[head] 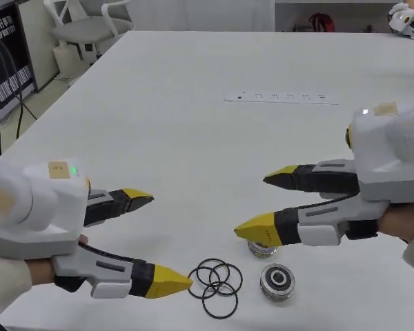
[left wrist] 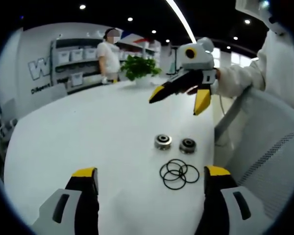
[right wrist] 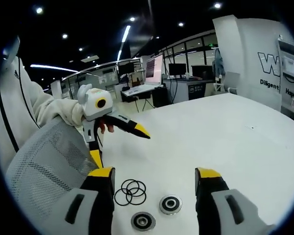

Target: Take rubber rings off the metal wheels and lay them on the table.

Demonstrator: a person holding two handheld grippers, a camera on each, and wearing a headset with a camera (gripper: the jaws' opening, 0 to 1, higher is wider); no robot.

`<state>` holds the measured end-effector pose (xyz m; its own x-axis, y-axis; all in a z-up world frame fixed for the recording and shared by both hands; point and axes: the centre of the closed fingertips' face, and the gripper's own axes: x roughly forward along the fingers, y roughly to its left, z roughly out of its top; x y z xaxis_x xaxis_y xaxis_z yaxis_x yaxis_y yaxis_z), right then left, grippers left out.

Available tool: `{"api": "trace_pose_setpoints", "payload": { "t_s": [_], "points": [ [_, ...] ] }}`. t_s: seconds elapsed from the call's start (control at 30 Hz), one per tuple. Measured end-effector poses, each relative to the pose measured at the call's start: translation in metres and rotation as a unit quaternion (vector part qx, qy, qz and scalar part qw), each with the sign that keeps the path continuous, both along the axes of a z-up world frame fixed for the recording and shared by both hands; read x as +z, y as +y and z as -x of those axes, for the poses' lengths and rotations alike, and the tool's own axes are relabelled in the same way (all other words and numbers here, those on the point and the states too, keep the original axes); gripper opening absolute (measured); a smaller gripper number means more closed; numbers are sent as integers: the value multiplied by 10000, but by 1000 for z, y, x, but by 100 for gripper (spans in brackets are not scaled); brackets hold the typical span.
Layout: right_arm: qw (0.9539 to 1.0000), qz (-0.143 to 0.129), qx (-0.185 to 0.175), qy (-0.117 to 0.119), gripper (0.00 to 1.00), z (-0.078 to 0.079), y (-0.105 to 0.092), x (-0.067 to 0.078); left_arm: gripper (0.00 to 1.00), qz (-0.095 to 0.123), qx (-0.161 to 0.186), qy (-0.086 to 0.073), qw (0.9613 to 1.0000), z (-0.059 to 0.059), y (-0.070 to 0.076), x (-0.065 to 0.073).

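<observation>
Two metal wheels lie near the table's front edge: one (head: 277, 282) in plain sight, the other (head: 261, 248) partly under a yellow fingertip of my right gripper (head: 261, 203). Several black rubber rings (head: 217, 278) lie in an overlapping bunch just left of the wheels. My right gripper hovers open above the wheels, holding nothing. My left gripper (head: 161, 240) stands open at the left, its lower tip close to the rings. The left gripper view has the wheels (left wrist: 162, 141) (left wrist: 187, 145) and rings (left wrist: 179, 173) ahead of its jaws; the right gripper view has the rings (right wrist: 130, 192) and wheels (right wrist: 170, 204) (right wrist: 142, 221) between its jaws.
A white power strip (head: 281, 97) lies mid-table, farther back. White chairs (head: 90, 27) stand beyond the table's far left corner, and a dark cabinet with cables (head: 7, 69) stands at the left. A person (left wrist: 109, 56) stands far off by shelves. A mesh chair (right wrist: 44, 166) is behind me.
</observation>
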<state>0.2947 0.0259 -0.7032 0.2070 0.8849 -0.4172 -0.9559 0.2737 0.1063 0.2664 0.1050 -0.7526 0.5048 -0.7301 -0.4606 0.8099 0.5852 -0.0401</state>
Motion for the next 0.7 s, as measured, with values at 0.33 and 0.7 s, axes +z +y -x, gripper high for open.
{"api": "trace_pose_setpoints", "payload": {
  "t_s": [0.33, 0.7],
  "points": [
    [9982, -426, -361, -208, 80, -14, -21, 27, 92, 70, 64, 4, 10000, 0, 1, 2],
    [9962, -579, -595, -274, 100, -13, -49, 23, 92, 22, 54, 43, 10000, 0, 2, -2]
  ]
}}
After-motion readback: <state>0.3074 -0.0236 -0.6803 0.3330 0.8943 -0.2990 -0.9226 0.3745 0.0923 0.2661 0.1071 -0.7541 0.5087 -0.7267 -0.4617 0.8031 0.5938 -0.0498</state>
